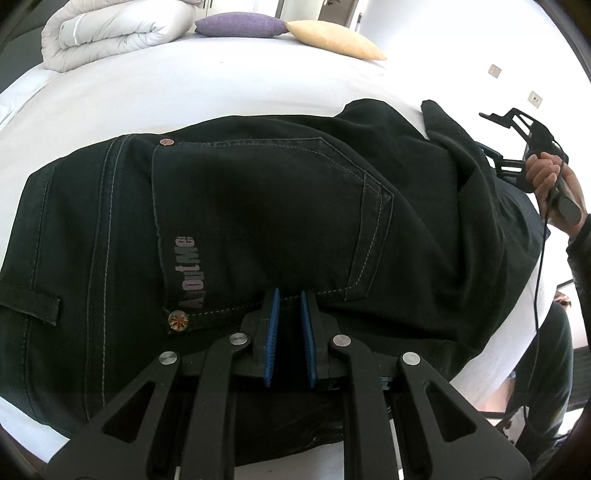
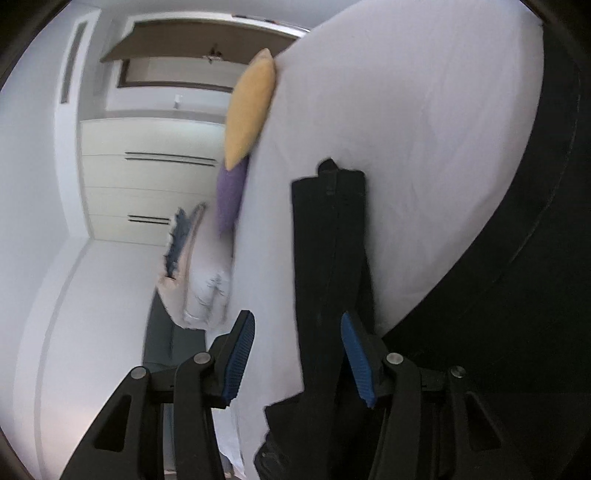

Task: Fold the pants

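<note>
Black pants (image 1: 258, 206) on a bed (image 1: 184, 92): left gripper (image 1: 290, 299) closed, right gripper (image 2: 297, 358) half open astride a leg; loose cloth may slip.

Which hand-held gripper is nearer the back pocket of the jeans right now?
Left. The left hand-held gripper sits shut right at the edge of the back pocket of the black jeans. The right hand-held gripper is off at the jeans' far end, jaws apart.

Black pants (image 1: 258, 206) with pale contrast stitching and grey lettering lie on a white bed (image 1: 184, 88). Cushions: one purple (image 1: 240, 24), one yellow (image 1: 332, 38). Hand-held gripper pads (image 1: 272, 332) are blue, ribbed.
</note>
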`<move>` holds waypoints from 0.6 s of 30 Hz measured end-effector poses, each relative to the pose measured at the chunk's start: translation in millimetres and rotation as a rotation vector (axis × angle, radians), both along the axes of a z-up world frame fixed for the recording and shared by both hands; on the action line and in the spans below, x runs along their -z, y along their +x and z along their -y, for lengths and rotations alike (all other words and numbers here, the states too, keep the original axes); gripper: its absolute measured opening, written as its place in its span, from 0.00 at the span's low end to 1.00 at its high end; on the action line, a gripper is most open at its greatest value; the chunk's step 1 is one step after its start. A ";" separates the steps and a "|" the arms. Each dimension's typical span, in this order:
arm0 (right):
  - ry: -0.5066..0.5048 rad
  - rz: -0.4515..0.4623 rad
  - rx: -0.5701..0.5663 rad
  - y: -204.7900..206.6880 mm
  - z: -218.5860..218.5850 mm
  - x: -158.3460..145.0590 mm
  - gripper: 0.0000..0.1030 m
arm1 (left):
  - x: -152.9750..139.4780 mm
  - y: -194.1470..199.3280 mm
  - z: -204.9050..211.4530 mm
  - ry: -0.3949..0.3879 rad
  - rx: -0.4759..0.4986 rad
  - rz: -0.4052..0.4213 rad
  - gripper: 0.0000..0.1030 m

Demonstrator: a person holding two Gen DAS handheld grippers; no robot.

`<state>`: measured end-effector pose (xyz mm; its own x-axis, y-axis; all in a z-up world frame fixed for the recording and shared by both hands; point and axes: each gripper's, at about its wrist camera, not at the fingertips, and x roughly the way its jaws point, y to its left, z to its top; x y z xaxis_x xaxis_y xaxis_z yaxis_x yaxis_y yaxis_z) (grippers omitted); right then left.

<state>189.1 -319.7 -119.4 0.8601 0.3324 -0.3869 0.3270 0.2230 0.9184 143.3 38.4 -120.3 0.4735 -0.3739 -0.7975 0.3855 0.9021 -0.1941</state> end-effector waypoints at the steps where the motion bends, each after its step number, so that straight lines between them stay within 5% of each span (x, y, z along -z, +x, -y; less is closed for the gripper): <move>1: 0.007 -0.002 0.002 1.7 1.4 1.9 0.52 | 0.1 0.0 0.2 0.000 -0.001 0.000 0.12; 9: 0.084 -0.075 0.029 18.7 25.3 29.7 0.45 | 1.2 -0.2 2.2 0.006 -0.003 0.004 0.12; 18: 0.112 0.033 0.013 41.2 31.5 23.2 0.43 | 3.4 0.7 2.8 0.003 -0.003 0.004 0.12</move>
